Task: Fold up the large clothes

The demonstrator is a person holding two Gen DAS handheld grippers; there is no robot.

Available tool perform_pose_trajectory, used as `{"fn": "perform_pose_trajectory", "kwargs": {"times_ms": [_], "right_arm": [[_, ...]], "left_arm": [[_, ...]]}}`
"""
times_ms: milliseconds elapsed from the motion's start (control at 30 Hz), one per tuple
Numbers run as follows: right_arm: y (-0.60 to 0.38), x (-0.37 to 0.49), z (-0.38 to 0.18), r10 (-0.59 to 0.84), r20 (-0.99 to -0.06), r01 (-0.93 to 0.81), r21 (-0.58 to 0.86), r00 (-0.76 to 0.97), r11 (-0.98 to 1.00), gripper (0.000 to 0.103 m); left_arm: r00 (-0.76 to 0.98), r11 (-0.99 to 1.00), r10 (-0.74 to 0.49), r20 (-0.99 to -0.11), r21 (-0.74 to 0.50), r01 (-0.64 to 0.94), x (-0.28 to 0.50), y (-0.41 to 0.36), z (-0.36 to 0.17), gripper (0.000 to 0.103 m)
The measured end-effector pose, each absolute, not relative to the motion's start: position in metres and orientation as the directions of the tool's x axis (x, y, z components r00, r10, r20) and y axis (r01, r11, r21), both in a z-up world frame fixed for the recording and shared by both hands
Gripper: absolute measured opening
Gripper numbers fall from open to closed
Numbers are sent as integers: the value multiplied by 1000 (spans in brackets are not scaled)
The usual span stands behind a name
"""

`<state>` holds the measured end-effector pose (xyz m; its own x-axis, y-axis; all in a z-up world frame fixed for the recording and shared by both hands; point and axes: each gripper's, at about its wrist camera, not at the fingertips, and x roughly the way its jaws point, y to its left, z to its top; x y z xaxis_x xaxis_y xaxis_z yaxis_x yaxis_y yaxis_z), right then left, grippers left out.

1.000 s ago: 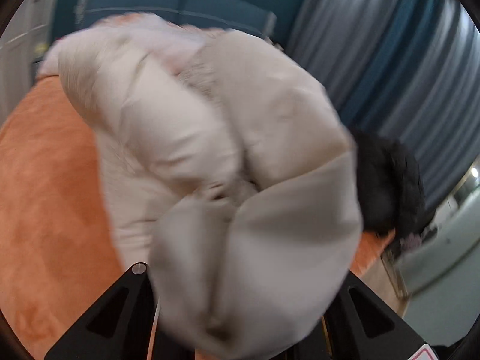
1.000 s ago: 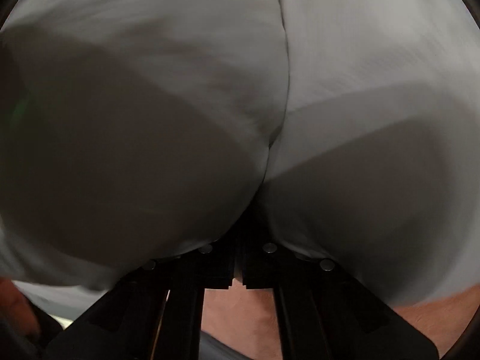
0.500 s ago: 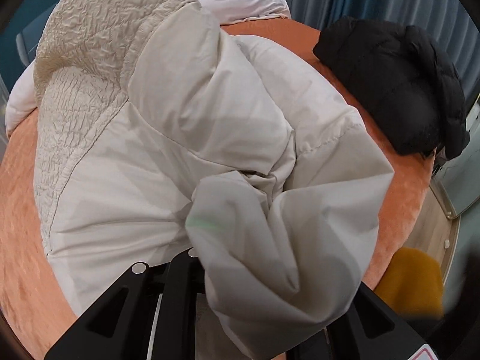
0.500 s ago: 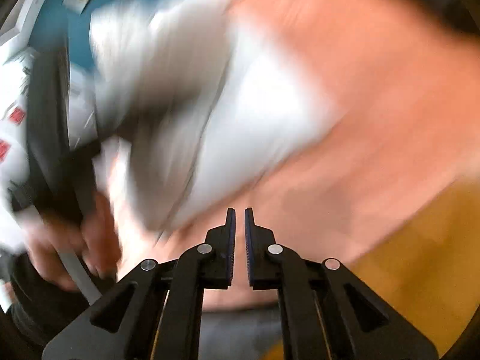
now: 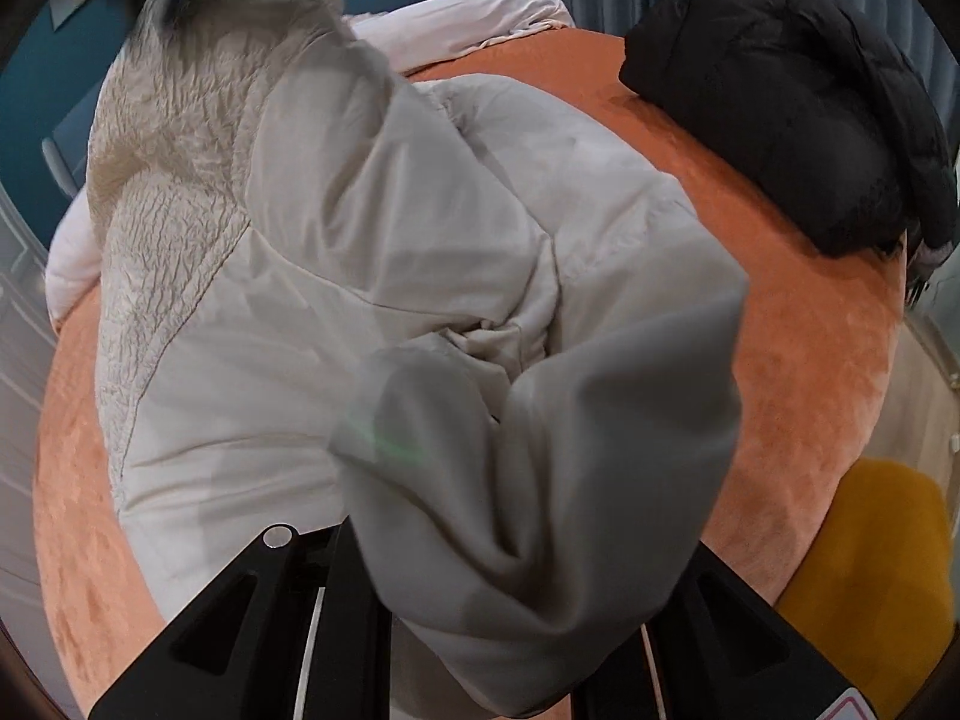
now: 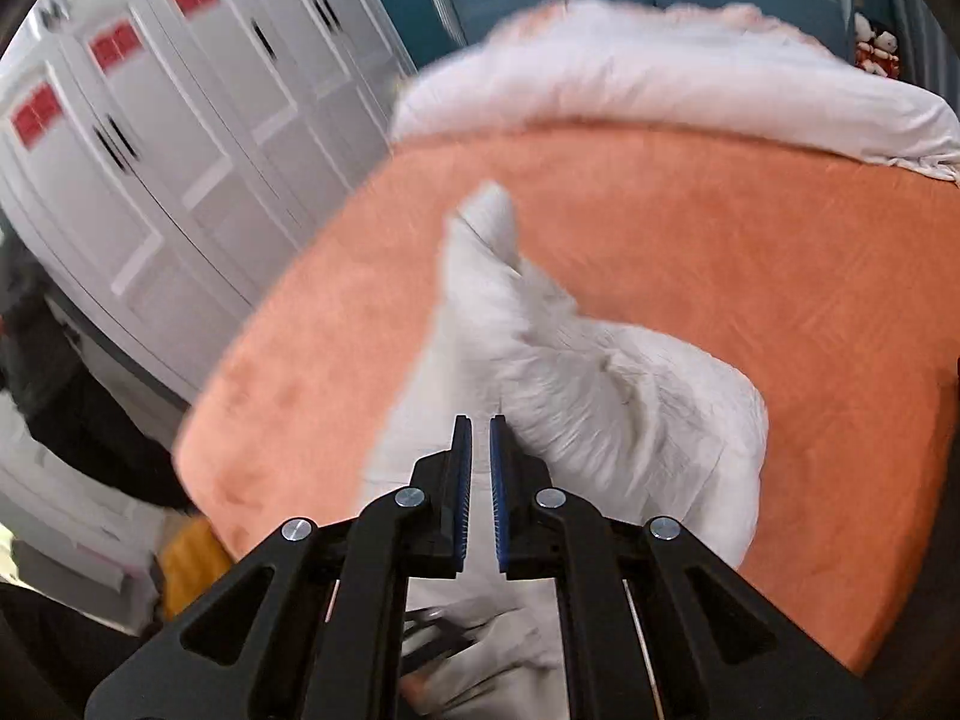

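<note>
A large cream padded jacket [image 5: 390, 252] with a crinkled fleece lining lies bunched on the orange bed cover [image 5: 810, 360]. My left gripper [image 5: 480, 546] is shut on a thick fold of its smooth shell, and the cloth hides the fingertips. In the right wrist view the same jacket [image 6: 600, 396] lies below and beyond my right gripper [image 6: 480, 426]. That gripper hangs above the bed [image 6: 720, 252], its jaws closing to a thin gap with nothing between them.
A black puffy jacket [image 5: 798, 108] lies at the bed's far right corner. White bedding [image 6: 660, 78] is piled at the headboard end. White wardrobe doors [image 6: 150, 150] stand left of the bed. Something yellow [image 5: 870, 570] sits on the floor by the bed's near edge.
My right gripper was buried in the jacket cloth, let go and rose clear above the bed. My left gripper kept its hold and sank toward the bed with the fold.
</note>
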<state>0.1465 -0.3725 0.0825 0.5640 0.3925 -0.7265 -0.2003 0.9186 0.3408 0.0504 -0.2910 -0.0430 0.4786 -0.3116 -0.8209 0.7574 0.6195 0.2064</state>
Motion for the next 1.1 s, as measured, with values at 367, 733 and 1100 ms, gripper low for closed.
{"fn": "perform_pose_trajectory", "kwargs": {"times_ms": [367,733,1100], "right_arm": [[-445,146,-49,342,-804,95,438,487,894,0],[-460,138,-110,446,-705,151,610,552,778,0],[-460,113,-71,342,-775,140,479,531,867,0]], "left_arm": [[427,594,-381,-820,137,793,61,-317,-61,10],[420,590,-382,-823,133,797,60,-325,-72,12],[460,763,-585,-668,-260,592,75,-183,33,21]]}}
